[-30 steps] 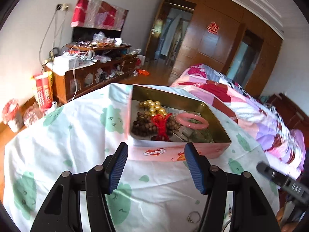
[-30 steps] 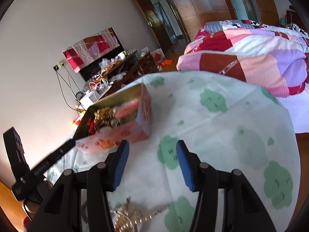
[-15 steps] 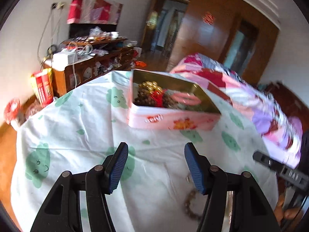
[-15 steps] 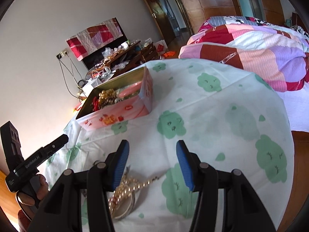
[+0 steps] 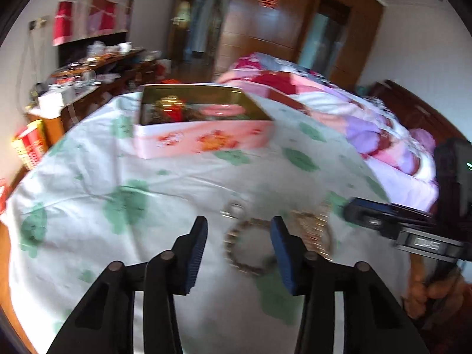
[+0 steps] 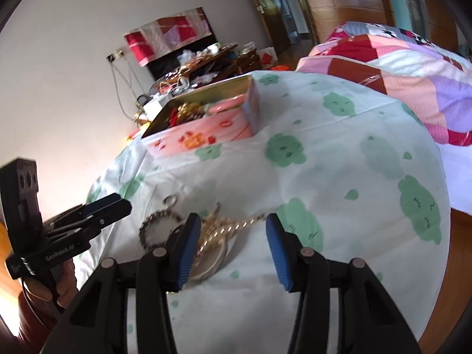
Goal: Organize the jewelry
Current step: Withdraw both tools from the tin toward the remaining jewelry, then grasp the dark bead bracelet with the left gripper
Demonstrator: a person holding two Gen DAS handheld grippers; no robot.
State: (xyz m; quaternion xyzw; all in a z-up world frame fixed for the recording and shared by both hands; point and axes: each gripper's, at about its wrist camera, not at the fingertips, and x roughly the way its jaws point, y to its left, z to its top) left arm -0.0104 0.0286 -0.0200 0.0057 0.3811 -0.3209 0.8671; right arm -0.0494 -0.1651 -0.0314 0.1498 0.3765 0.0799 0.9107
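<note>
On the worktop (image 5: 88, 230), which is covered by a white cloth with green prints, a small heap of loose jewelry lies close to both grippers. A beaded bracelet (image 5: 247, 246) forms a brownish ring, blurred in both views. Just beyond it sits a small silver ring (image 5: 234, 209). Beside the bracelet, touching or overlapping it, lies a gold chain (image 6: 236, 225) tangled over a larger metal bangle (image 6: 212, 261).

Farther back on the cloth stands a pink tin (image 5: 203, 140) with flower prints, its lid off. Inside it show gold beads, dark beads, something red and a pink bangle (image 5: 224, 108), all well apart from the loose heap.

The left gripper (image 5: 238, 236) has its jaws wide, holding nothing. The bracelet lies between them and slightly toward the right finger, which hides part of its edge; whether the fingers touch the cloth cannot be told. The right gripper (image 6: 233, 234) also has its jaws wide and holds nothing. The gold chain stretches across the gap between them, with the tangle and the bangle at the left finger and the bracelet just outside it. Each gripper shows at the edge of the other's view.
</note>
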